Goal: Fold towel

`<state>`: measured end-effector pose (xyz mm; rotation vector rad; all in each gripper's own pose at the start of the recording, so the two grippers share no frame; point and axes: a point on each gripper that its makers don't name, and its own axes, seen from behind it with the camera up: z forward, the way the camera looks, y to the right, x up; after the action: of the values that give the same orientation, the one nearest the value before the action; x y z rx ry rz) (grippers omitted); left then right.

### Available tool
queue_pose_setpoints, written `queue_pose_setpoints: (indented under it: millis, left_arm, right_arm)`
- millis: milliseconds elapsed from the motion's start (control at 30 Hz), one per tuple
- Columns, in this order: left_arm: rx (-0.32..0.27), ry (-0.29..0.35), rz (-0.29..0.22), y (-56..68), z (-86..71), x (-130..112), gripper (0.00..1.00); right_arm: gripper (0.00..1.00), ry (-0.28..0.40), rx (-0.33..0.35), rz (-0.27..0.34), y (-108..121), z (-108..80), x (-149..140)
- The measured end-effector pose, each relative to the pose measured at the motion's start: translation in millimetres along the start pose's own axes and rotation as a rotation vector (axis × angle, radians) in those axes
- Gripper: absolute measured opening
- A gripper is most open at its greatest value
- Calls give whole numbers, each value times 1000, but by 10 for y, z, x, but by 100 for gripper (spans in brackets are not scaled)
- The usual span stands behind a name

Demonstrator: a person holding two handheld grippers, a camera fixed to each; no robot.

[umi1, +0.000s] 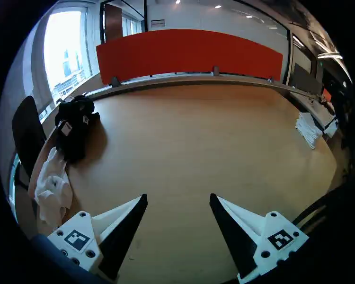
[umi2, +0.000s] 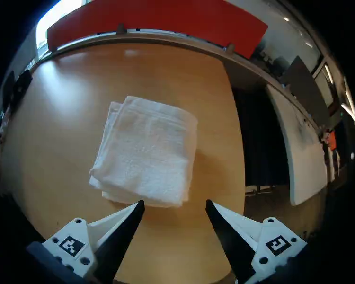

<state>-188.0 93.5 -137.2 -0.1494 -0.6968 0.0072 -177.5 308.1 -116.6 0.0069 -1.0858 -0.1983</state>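
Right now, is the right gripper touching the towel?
Cannot tell. Right gripper view: the right gripper's fingertip meets the towel's near edge; height unclear.

Wooden table; red partition; window

Left gripper at bottom centre, jaws wide apart over wooden table; black bag at left, folded white towel at right edge, red partition across top

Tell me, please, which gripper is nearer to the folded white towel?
Right. The right gripper hovers open just short of the folded white towel. The left gripper is open over bare table, far from it.
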Motion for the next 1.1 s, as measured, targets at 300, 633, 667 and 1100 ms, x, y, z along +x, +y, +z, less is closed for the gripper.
queue_pose_setpoints:
  millis: [300, 633, 667, 1100]
  left_arm:
    - [-3, 12, -1, -25, -12, 36, 98]
    - [1, 21, -8, -59, -31, 61, 98]
    - [1, 22, -7, -62, -34, 63, 98]
    - [4, 22, -8, -71, -57, 41, 98]
  right_arm:
    - [100, 83, 15, 58, -145, -61, 206]
    - [100, 172, 56, 156, -322, -85, 397]
    - [100, 174, 59, 155, -336, -82, 398]
    - [100, 173, 107, 111, -613, -43, 452]
